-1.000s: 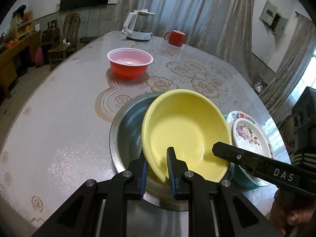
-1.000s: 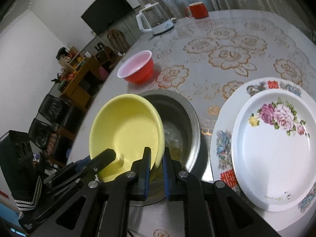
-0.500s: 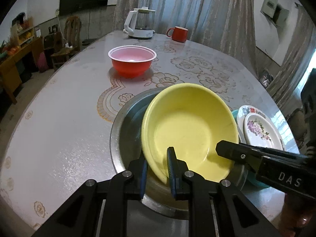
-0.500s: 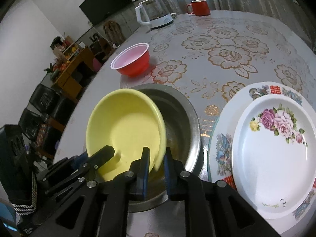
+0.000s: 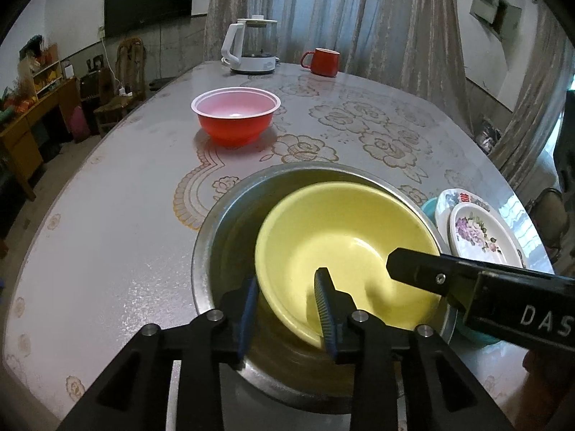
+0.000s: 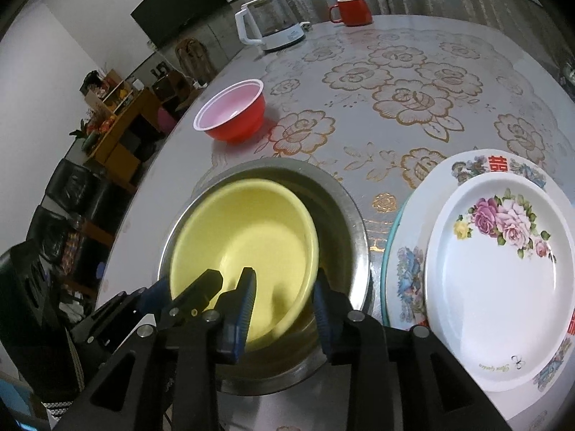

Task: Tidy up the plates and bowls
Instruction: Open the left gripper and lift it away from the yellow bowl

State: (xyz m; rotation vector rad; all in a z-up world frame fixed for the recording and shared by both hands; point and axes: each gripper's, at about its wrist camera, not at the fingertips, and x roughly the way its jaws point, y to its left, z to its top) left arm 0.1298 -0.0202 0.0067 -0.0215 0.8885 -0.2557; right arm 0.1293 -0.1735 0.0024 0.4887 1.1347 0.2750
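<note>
A yellow bowl (image 5: 341, 233) (image 6: 244, 230) lies inside a steel bowl (image 5: 222, 222) (image 6: 352, 222), slightly blurred. My left gripper (image 5: 286, 309) straddles its near rim. Its jaws are opening and the pads stand clear of the rim. My right gripper (image 6: 284, 309) straddles the rim from the other side, also opening with gaps at both pads. One right finger (image 5: 413, 269) reaches over the bowl in the left wrist view, and the left fingers (image 6: 201, 287) show in the right wrist view. A red bowl (image 5: 235, 118) (image 6: 233, 115) stands farther back. Flowered plates (image 5: 478, 230) (image 6: 503, 269) are stacked to the right.
A white kettle (image 5: 253, 45) (image 6: 269, 23) and a red mug (image 5: 323, 61) (image 6: 354, 10) stand at the table's far edge. Chairs and a wooden shelf lie beyond the left edge. A teal rim shows beneath the plate stack.
Both grippers were shut on the yellow bowl's rim and held it tilted. Their jaws have now parted, and the bowl has dropped lower and flatter into the steel bowl.
</note>
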